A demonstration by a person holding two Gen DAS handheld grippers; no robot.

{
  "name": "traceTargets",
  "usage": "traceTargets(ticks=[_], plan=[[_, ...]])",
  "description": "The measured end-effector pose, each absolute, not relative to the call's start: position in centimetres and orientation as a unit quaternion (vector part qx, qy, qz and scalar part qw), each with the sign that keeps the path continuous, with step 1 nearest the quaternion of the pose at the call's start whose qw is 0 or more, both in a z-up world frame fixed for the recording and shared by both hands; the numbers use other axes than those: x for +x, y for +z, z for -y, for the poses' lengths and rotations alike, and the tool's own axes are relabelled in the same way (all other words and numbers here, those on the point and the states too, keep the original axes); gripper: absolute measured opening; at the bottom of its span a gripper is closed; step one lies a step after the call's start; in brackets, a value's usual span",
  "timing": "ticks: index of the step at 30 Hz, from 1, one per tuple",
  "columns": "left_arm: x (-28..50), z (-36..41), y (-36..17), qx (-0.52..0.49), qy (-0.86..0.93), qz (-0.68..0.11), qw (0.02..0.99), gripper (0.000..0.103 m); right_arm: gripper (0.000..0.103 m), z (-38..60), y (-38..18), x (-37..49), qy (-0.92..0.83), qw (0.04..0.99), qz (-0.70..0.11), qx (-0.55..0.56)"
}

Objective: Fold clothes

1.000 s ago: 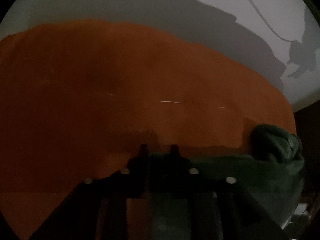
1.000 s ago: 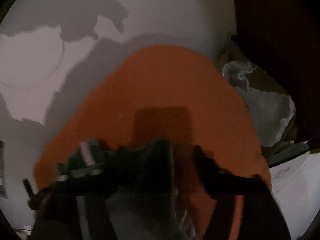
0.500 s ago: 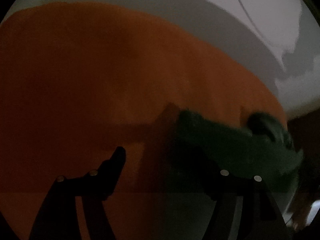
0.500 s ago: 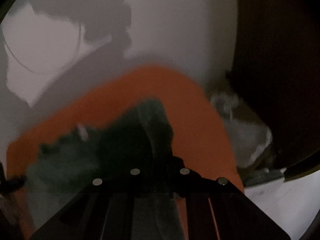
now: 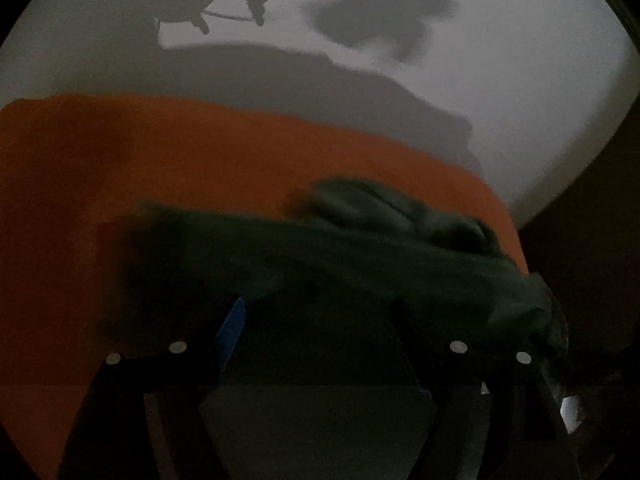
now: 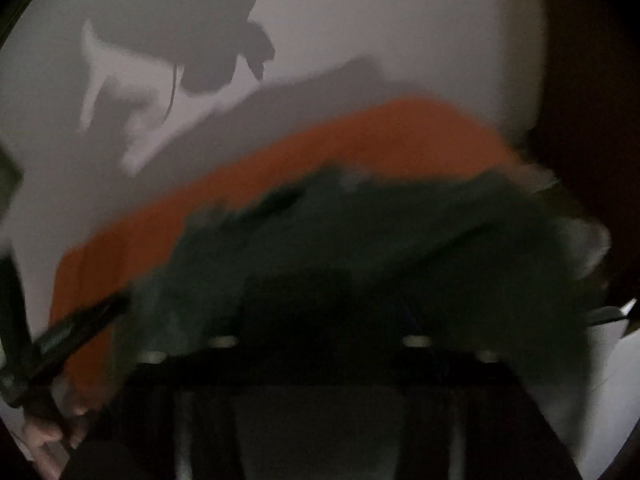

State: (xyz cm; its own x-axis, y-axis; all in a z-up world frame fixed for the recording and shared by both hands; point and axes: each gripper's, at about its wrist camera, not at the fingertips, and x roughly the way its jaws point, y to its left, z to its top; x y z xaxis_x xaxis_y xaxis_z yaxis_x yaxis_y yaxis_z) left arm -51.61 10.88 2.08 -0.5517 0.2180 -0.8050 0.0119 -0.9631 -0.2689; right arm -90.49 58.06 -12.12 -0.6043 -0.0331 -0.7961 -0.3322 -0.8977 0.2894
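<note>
The room is dim and both views are soft with blur. In the left wrist view the left tongs [image 5: 316, 312] stand wide, their jaws opening, with a blue pad showing on the inner face of the finger at seven o'clock. The dark green garment [image 5: 360, 256] lies rumpled on the orange cloth [image 5: 200, 160], which covers the tabletop [image 5: 540, 100]; the garment runs from just ahead of the fingertips out toward three o'clock, where a bunched fold rises. I cannot make out either pad pressing on it.

The right wrist view shows what the left does not: the garment [image 6: 360, 240] heaped across the middle, the pale tabletop [image 6: 360, 20] beyond the orange cloth [image 6: 280, 184], a hand [image 6: 44, 436] at eight o'clock gripping a dark handle, and something pale and crumpled [image 6: 588, 236] at three o'clock, half hidden by the fabric. The right tongs [image 6: 320, 320] are lost in shadow; their jaws are opening, yet I cannot tell whether they hold the fabric. Gripper shadows fall on the tabletop toward twelve o'clock in both views.
</note>
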Motion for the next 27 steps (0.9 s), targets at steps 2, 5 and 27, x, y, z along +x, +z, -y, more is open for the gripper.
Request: traceTargets(ticks=[2, 5, 27], plan=[[-52.0, -13.4, 0.1, -0.468, 0.879, 0.086, 0.034, 0.077, 0.018, -55.7, -15.7, -92.1, 0.86, 0.086, -0.193, -0.465], [-52.2, -15.4, -4.8, -0.495, 0.868, -0.032, -0.02, 0.081, 0.013, -54.2, -20.7, -93.2, 0.862, 0.088, -0.149, -0.476], [-49.2, 9.1, 2.4, -0.442, 0.885, 0.034, -0.14, 0.096, 0.001, -65.6, -16.6, -90.8, 0.867, 0.118, -0.116, -0.47]])
